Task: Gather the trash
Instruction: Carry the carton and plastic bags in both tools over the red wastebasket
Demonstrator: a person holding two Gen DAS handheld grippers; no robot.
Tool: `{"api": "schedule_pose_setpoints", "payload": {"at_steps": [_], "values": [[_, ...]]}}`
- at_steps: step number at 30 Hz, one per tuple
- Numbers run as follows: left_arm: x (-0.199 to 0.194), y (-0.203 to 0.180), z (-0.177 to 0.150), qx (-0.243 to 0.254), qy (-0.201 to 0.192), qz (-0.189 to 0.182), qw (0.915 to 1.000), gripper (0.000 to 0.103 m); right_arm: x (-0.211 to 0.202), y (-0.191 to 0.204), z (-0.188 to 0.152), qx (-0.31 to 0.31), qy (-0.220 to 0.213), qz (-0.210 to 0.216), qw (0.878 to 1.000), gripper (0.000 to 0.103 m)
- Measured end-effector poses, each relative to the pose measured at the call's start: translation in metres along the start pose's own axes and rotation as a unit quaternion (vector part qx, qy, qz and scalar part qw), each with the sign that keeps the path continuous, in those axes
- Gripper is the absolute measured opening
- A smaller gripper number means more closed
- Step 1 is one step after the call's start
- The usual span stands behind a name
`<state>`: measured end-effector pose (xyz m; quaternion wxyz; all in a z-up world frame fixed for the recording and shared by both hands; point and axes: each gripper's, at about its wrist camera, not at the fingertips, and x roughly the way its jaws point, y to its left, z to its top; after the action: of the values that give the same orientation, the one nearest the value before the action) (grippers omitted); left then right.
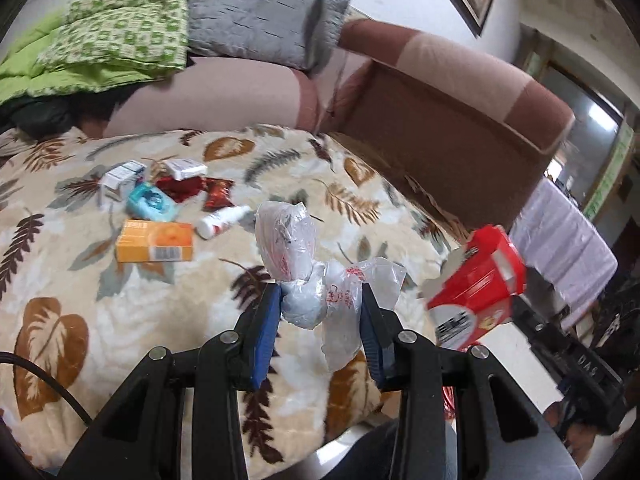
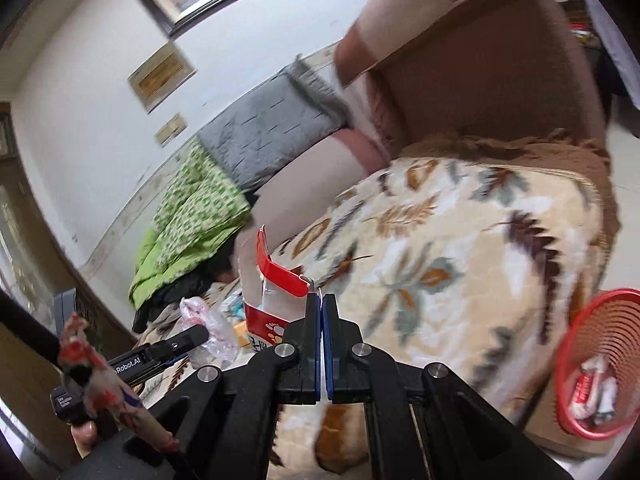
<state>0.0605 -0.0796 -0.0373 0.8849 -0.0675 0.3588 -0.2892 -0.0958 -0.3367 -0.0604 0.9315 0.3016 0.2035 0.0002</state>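
In the left wrist view my left gripper (image 1: 321, 295) is shut on a crumpled clear plastic bag (image 1: 288, 240), held above the leaf-patterned blanket (image 1: 80, 288). A red and white carton (image 1: 480, 276) hangs to its right. In the right wrist view my right gripper (image 2: 320, 296) is shut on that red carton (image 2: 280, 276) by its open top flap. The left gripper (image 2: 192, 336) with the plastic bag (image 2: 216, 328) appears low on the left there. An orange box (image 1: 154, 240), a white bottle (image 1: 224, 220), a teal pack (image 1: 152, 202), red wrappers (image 1: 180, 189) and small white boxes (image 1: 120, 178) lie on the blanket.
A red mesh bin (image 2: 612, 316) with some trash inside stands on the floor at the lower right, beside the blanket's edge. A brown sofa (image 1: 440, 120) with a grey cushion (image 1: 256, 12) and a green quilt (image 1: 120, 32) lies behind. A person's hand (image 2: 84, 436) holds the left gripper's handle.
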Motion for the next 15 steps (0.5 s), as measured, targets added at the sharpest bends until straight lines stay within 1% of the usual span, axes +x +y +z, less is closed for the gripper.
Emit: {"api": "schedule_pose_setpoints", "payload": {"at_steps": [4,8,12,15], "values": [[0.0,-0.031,-0.004,0.028,0.003,-0.018,0.9994,0.037,-0.035,-0.027,0.007,0.018,-0.014,-0.032,0.999,0.002],[0.004,-0.063,-0.01,0.045,0.019,-0.043,0.9979,0.037,-0.064,-0.046,0.012,0.031,-0.029,-0.064,0.997,0.002],[0.007,-0.1,-0.018,0.068,0.031,-0.066,0.995,0.037,-0.084,-0.059,0.015,0.037,-0.035,-0.079,0.996,0.002],[0.009,-0.132,-0.025,0.077,0.04,-0.093,0.9919,0.037,-0.097,-0.069,0.016,0.04,-0.037,-0.091,0.994,0.002]]}}
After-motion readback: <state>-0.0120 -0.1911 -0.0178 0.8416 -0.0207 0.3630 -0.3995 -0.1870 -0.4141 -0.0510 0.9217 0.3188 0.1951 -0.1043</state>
